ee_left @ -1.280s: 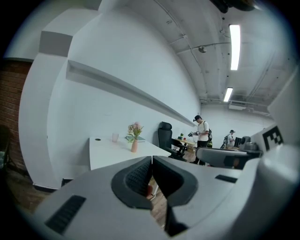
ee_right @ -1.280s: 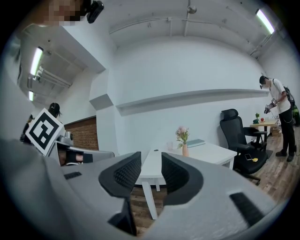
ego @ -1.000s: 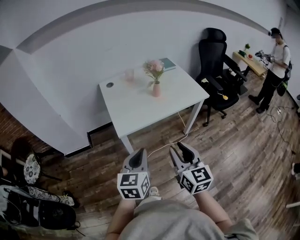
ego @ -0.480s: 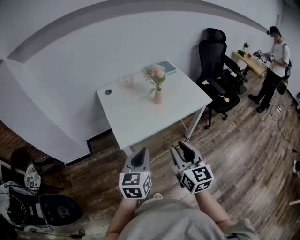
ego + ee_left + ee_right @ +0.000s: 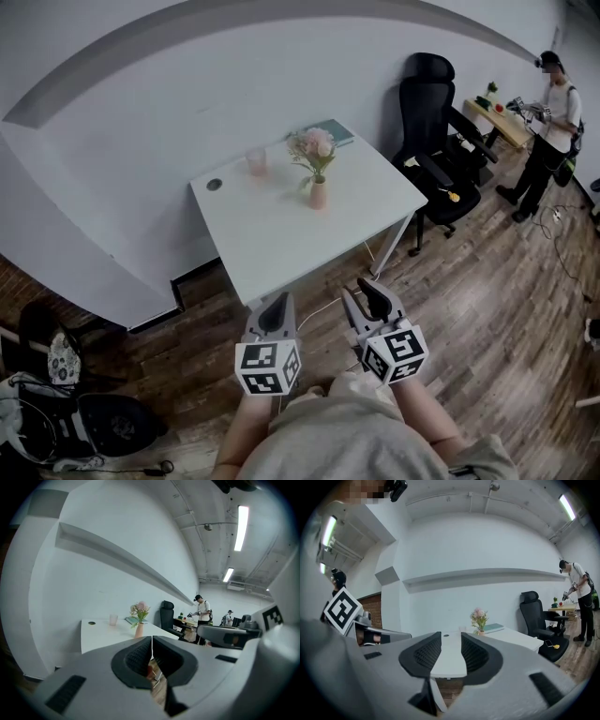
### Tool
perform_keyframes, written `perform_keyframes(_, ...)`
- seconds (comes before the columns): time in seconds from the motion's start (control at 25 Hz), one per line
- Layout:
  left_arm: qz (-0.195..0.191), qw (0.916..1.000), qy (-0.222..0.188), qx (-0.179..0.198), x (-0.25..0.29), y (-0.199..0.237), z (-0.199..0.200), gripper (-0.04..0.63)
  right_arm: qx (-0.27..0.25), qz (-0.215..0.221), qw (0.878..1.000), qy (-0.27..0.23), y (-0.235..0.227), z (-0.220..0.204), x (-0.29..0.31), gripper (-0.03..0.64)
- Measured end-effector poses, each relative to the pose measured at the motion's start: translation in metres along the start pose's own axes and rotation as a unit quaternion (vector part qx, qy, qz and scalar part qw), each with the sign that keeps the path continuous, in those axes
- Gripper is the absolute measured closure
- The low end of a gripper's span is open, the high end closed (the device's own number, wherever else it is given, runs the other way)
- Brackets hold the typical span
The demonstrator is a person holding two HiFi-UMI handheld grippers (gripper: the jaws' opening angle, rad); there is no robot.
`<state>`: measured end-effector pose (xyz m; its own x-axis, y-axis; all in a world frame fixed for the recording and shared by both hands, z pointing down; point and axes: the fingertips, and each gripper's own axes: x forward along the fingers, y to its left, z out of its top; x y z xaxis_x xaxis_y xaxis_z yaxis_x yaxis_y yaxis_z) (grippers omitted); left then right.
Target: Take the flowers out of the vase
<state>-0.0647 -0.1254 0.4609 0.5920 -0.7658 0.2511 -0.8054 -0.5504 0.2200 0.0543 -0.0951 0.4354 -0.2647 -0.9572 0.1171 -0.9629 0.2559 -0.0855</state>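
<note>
— What sits on the white table point(image 5: 281, 234) toward the back?
— A pale pink cup point(image 5: 256, 161) near the wall and a teal book point(image 5: 336, 131) at the far corner.
— And off to the right?
— A black office chair point(image 5: 427, 103) just beside it. Farther off, a person point(image 5: 553, 117) stands at a low wooden table point(image 5: 506, 131). Dark bags point(image 5: 103, 427) lie on the wood floor point(image 5: 487, 309), lower left.

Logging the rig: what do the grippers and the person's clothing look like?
Left gripper and right gripper: grey, black ribbed pads inside the jaws, each with a white cube bearing black square markers. The person wears a light grey top.
</note>
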Motion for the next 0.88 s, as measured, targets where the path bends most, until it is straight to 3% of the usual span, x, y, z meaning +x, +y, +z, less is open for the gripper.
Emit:
perform_keyframes(0.48, 0.024, 0.9997, -0.007, -0.005, 0.042, 0.026, 0.016, 0.588, 0.0, 0.013, 1.0, -0.002, -0.027, 0.006, 0.053, 0.483)
perform_keyframes(0.88, 0.046, 0.9988, -0.013, -0.012, 0.107, 0.057, 0.039, 0.587, -0.007, 0.025, 1.0, -0.001, -0.068, 0.016, 0.122, 0.483)
